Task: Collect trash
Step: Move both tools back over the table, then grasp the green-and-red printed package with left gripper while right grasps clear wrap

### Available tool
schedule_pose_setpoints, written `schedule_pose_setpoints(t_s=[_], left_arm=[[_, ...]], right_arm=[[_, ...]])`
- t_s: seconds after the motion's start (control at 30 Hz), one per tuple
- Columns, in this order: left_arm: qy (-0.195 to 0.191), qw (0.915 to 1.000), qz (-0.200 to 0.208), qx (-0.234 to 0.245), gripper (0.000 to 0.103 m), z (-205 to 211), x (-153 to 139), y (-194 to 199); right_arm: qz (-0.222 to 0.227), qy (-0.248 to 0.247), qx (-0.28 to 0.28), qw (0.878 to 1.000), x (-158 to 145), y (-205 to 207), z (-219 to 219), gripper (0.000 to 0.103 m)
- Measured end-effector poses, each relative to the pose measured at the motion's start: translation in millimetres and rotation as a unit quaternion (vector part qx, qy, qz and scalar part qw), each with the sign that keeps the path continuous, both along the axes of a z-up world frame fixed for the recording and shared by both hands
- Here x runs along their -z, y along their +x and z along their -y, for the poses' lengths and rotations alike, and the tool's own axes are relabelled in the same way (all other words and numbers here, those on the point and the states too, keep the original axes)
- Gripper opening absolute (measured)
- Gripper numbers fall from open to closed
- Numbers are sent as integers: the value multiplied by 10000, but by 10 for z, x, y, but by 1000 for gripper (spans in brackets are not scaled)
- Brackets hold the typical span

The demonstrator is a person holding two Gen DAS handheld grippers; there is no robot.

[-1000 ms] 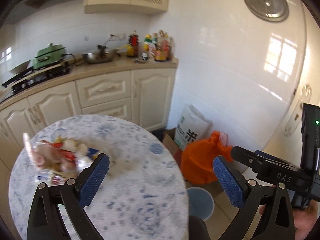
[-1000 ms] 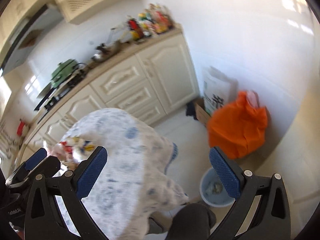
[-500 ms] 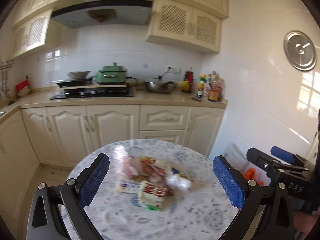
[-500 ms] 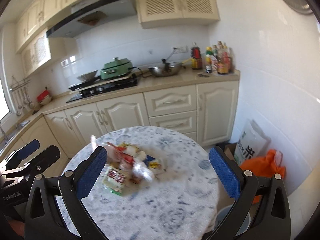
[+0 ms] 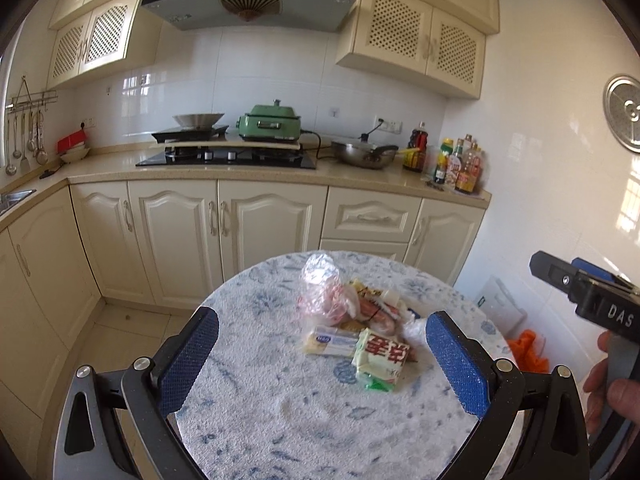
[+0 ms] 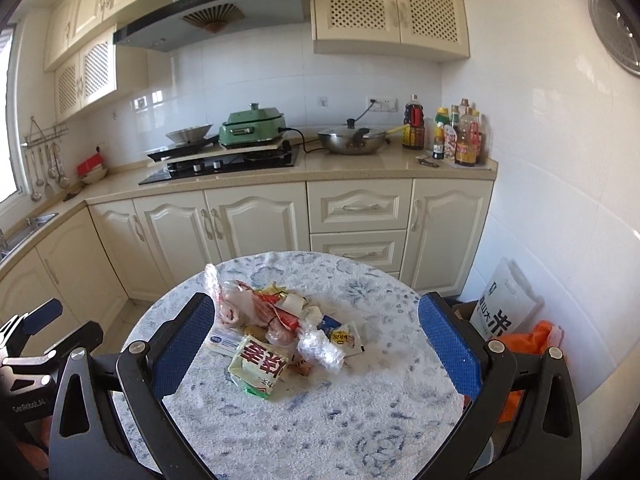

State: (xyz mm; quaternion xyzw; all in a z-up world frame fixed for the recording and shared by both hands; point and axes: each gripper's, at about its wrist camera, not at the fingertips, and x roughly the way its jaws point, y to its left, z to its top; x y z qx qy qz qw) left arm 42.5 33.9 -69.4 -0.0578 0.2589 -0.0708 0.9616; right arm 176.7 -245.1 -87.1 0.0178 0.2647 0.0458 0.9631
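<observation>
Now both cameras have swung up from the floor and bin to face the round desk [image 5: 280, 420], so the trash pile [image 5: 356, 320] sits squarely ahead again, meaning a fresh pick is being lined up. From left to right, the left tongs [image 5: 320, 364] are spread wide and empty, level, with the pile at about one o'clock between their pads. The right tongs [image 6: 316, 344] are likewise wide apart and empty, pile at eleven o'clock, green noodle packet [image 6: 258, 368] nearest.
</observation>
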Motion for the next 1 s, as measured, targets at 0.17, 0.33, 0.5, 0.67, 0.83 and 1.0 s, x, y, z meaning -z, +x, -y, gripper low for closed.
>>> schedule_pose_setpoints(t_s=[0.17, 0.33, 0.5, 0.67, 0.83, 1.0], left_arm=[[206, 9993, -292, 73, 102, 80, 201, 262], [387, 9968, -655, 239, 102, 404, 465, 614], [515, 9949, -812, 313, 102, 699, 779, 976], [705, 9911, -1089, 297, 102, 960, 1080, 1345], [882, 9870, -1315, 283, 102, 1177, 1389, 1687], [830, 9825, -1643, 295, 93, 1271, 1647, 2058]], right_arm=[[-315, 45, 67, 9995, 198, 162, 47, 103], [-597, 70, 63, 9982, 406, 303, 120, 103], [-910, 77, 23, 9958, 674, 448, 253, 103], [-1300, 63, -49, 9915, 1017, 598, 410, 103], [-1604, 239, -107, 9867, 1291, 725, 582, 103], [-1730, 393, -301, 9837, 1435, 874, 624, 103]])
